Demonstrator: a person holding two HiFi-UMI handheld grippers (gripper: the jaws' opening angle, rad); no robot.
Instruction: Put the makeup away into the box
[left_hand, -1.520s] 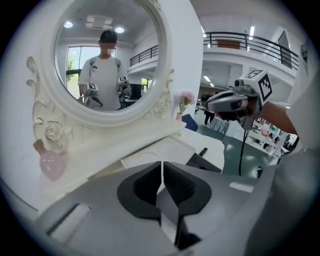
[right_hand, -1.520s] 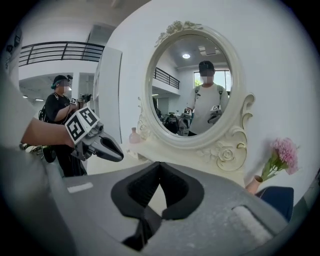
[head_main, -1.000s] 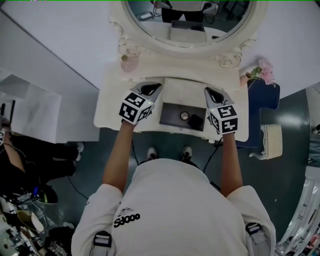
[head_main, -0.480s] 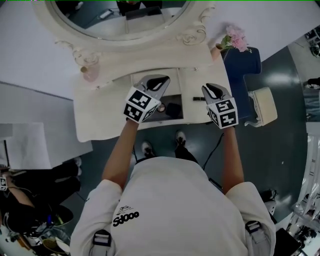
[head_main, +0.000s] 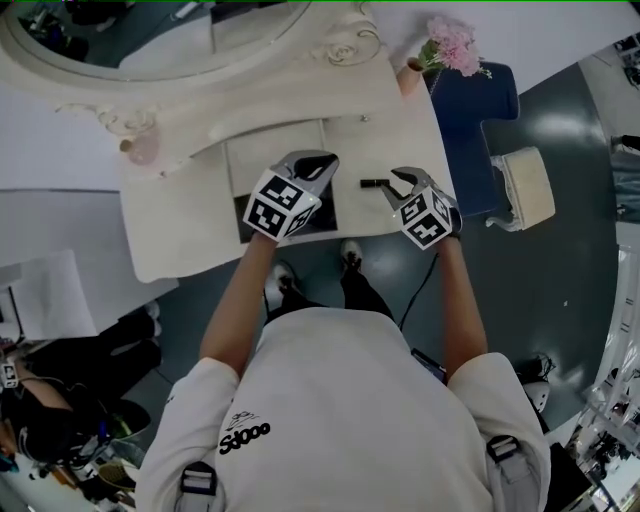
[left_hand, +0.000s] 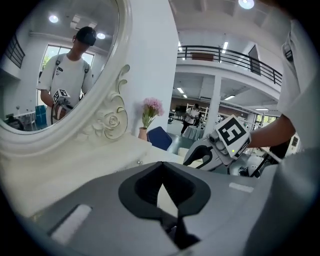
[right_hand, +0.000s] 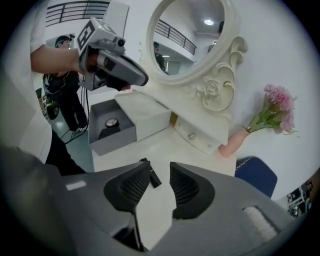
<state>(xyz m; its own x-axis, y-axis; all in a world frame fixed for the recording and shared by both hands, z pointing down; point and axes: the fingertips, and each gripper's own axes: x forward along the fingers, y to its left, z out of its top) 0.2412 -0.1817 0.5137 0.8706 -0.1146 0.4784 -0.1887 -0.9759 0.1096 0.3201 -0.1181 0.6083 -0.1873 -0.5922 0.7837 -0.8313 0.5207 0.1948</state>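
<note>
Right gripper view — our right gripper (right_hand: 159, 165), jaws just opening and empty, faces the makeup stick (right_hand: 150, 173), likely light, stiff, roll-prone — we'd pinch mid-length.

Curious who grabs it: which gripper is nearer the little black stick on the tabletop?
Right. The right gripper, jaws just opening, points at the black stick, which shows between its jaw tips, ungripped; the left gripper, shut, is over the open drawer, farther off.

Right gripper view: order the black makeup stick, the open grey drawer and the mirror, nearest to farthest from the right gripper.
1. black makeup stick, on the tabletop just ahead of the jaws.
2. open grey drawer, to the left.
3. mirror, top, behind.
</note>
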